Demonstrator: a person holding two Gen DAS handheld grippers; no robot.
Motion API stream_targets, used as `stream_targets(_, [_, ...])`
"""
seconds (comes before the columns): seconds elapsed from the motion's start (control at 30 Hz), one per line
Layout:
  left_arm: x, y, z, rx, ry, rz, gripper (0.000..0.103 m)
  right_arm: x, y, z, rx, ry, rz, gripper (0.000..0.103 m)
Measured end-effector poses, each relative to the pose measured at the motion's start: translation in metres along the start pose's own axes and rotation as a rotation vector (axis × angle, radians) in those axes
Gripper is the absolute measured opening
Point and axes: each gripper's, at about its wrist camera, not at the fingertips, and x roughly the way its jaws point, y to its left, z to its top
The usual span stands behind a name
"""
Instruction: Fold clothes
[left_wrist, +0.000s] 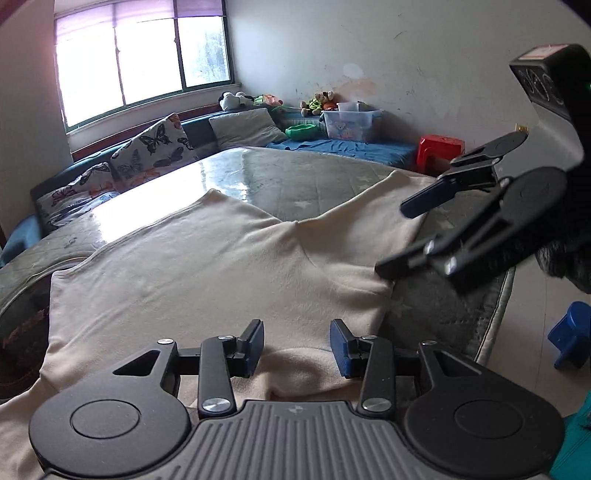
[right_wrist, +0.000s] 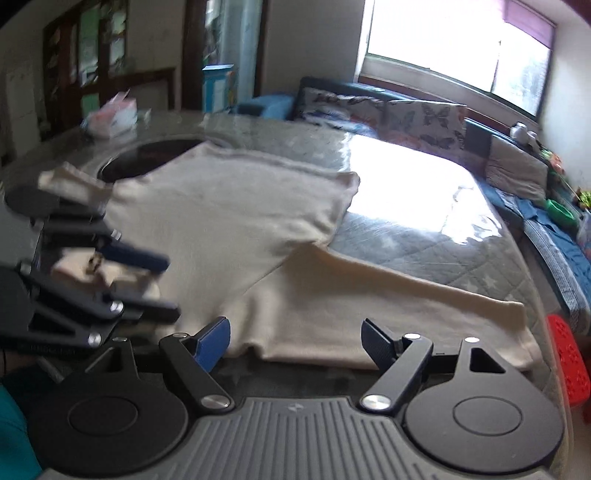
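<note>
My left gripper (left_wrist: 297, 345) hovers low over the near edge of the cream sweater (left_wrist: 207, 266), level and pointed toward the far window (left_wrist: 144, 62); its jaws are spread, with bunched cloth lying between and below the blue pads (left_wrist: 255, 343) but not pinched. In the right wrist view this same gripper (right_wrist: 168, 284) enters from the left, tilted, with a fold of cream fabric showing between its two fingers; motion blur keeps me from telling whether cloth touches them there.

The sweater lies flat on the desk (left_wrist: 303, 177), which has a grey, star-patterned cover under a glossy sheet. Its body runs to the far left, over a dark round opening (right_wrist: 147, 157) in the desk, and one sleeve (right_wrist: 424, 291) stretches to the right.

My right gripper (right_wrist: 295, 345) is held over the near desk edge just short of the sweater's hem, jaws spread wide and holding nothing. From the left wrist view it (left_wrist: 391, 236) comes in from the right, angled downward and leftward, its lower finger tip at the sweater's right edge.

Beyond the desk, butterfly cushions (left_wrist: 151, 147) line a bench, and a red stool (left_wrist: 439, 151) stands at the far right.
</note>
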Motion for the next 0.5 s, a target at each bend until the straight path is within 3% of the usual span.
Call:
stream_targets(0.27, [0.002,0.000,0.011,-0.007,-0.025,0.017,0.055,0.004,-0.062,-0.006,0.187,-0.008,-0.130,0.079])
stream_targets(0.5, [0.004,0.001,0.018,-0.015,-0.034,0.032,0.065,0.017,-0.112,-0.016,0.346,-0.004,-0.236,0.064])
